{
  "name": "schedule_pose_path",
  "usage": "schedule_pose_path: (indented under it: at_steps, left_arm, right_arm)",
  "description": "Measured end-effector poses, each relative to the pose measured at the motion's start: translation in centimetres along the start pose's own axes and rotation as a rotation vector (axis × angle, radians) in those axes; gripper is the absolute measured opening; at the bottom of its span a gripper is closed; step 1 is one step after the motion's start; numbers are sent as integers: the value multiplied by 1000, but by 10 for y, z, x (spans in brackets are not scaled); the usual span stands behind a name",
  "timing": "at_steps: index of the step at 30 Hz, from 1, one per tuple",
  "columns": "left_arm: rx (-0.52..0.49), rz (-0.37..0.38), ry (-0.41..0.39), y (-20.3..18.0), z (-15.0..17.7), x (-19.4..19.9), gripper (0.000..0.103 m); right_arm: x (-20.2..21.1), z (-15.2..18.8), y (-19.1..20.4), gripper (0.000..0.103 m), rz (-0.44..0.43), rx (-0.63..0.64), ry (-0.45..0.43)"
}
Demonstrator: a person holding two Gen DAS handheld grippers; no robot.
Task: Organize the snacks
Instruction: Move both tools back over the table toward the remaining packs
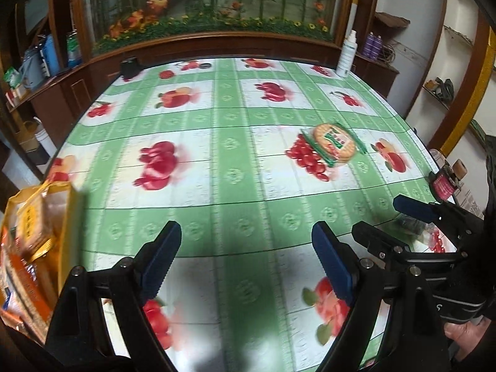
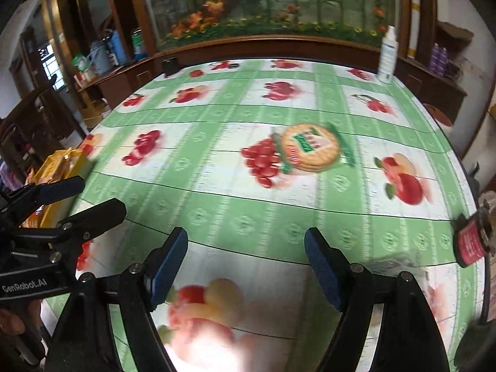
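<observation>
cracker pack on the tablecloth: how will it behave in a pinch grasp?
The cracker pack lies flat, a round stack in clear film, so it probably won't roll. The film looks glossy and the loose green end seals floppy: pads may slip or catch only wrapper. The crackers inside likely break under a hard squeeze, so grip gently across the stack.

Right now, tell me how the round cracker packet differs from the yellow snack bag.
The cracker packet lies flat out on the tablecloth; the yellow snack bag stands upright at the table's left edge. The cracker packet is a single round stack in clear wrap with green trim; the yellow snack bag holds several packets. Neither sits between any fingers.
</observation>
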State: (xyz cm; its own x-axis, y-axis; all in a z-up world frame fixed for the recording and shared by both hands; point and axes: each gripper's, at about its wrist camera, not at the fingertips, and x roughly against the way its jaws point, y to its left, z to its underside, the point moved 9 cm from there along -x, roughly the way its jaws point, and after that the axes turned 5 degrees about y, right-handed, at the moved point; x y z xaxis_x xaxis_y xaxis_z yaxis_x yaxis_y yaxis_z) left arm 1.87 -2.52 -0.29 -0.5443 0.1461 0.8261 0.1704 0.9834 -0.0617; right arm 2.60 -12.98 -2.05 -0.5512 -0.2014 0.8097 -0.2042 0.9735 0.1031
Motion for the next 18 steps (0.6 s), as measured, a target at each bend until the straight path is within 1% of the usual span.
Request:
schedule_pose_path:
  at_steps: [9,18]
  left_arm:
    - [-40,19,7,-28,-19,-15,86]
    - [-86,30,9,-53,-33,-24,86]
  right_arm:
    - [9,3,-36,79,32,-44,-10]
    - [17,3,-59,79,38,-64,-19]
